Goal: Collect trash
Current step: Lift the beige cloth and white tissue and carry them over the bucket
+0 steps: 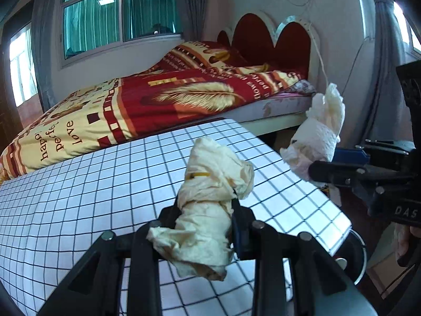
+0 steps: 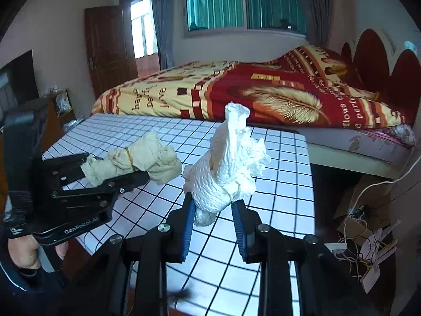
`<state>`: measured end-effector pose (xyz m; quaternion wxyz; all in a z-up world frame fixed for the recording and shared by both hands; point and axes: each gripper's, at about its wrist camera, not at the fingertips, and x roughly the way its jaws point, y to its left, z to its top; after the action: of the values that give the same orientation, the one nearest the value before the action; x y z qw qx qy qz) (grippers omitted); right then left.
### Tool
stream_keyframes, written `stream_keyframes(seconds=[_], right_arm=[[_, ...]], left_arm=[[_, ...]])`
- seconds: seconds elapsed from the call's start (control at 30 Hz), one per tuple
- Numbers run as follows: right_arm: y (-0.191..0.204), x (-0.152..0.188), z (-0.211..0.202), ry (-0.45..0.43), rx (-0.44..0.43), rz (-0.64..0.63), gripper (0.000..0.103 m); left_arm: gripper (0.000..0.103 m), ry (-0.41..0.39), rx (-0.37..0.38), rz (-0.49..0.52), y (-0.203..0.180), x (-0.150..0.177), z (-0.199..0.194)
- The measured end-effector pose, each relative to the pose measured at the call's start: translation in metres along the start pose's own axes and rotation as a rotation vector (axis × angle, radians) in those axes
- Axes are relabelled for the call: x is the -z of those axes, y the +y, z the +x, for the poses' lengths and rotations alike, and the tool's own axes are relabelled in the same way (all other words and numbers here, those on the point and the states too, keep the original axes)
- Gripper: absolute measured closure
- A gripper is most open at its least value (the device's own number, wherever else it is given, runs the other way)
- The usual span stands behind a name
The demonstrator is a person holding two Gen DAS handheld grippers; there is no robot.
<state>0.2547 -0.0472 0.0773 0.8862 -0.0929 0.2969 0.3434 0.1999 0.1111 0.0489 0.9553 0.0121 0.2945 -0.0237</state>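
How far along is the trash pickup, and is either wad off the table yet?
Done: both wads are picked up, clear of the checked tabletop. In hand: the left hand-held gripper is shut on the beige wad; the right hand-held gripper is shut on the white paper-towel wad. Left: dropping both in a bin; none shows in either view.

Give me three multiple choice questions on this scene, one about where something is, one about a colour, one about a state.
1. What lies just beyond the checked table?
A. a bed
B. a sofa
C. a fridge

2. What colour is the paper wad in the right gripper?
A. white
B. blue
C. black

3. How is the left gripper?
A. wide open, holding nothing
B. shut on a beige wad
C. lying on the table

Answers: 1 A, the bed borders the table's far edge. 2 A, it is white. 3 B, its jaws clamp the beige wad.
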Motion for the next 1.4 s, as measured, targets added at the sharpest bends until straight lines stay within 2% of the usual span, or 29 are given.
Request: stream_keyframes(seconds=[0.33,0.6,0.9,1.13,1.4], right_arm=[[-0.024,0.022,-0.063,-0.068,0.055,0.045,0.073],[-0.043,0.057,-0.111,-0.104,0.108,0.097,0.073],[-0.063,0.099,-0.138,-0.074,0.182,0.118,0.073],[-0.085,0.138,-0.162,-0.061,0.231,0.184,0.073],[-0.109,0.192,-0.174,0.002,0.287,0.255,0.073]], left_arm=[[0.072,-0.027,0.055,-0.001,-0.032,0.006,-0.022],[0.072,-0.034,0.111,0.013,-0.062,0.012,-0.034],[0.072,-0.014,0.198,0.042,-0.107,0.027,-0.034],[0.072,0.010,0.268,0.089,-0.149,0.039,-0.031],[0.072,0.050,0.336,0.139,-0.189,0.058,-0.023]])
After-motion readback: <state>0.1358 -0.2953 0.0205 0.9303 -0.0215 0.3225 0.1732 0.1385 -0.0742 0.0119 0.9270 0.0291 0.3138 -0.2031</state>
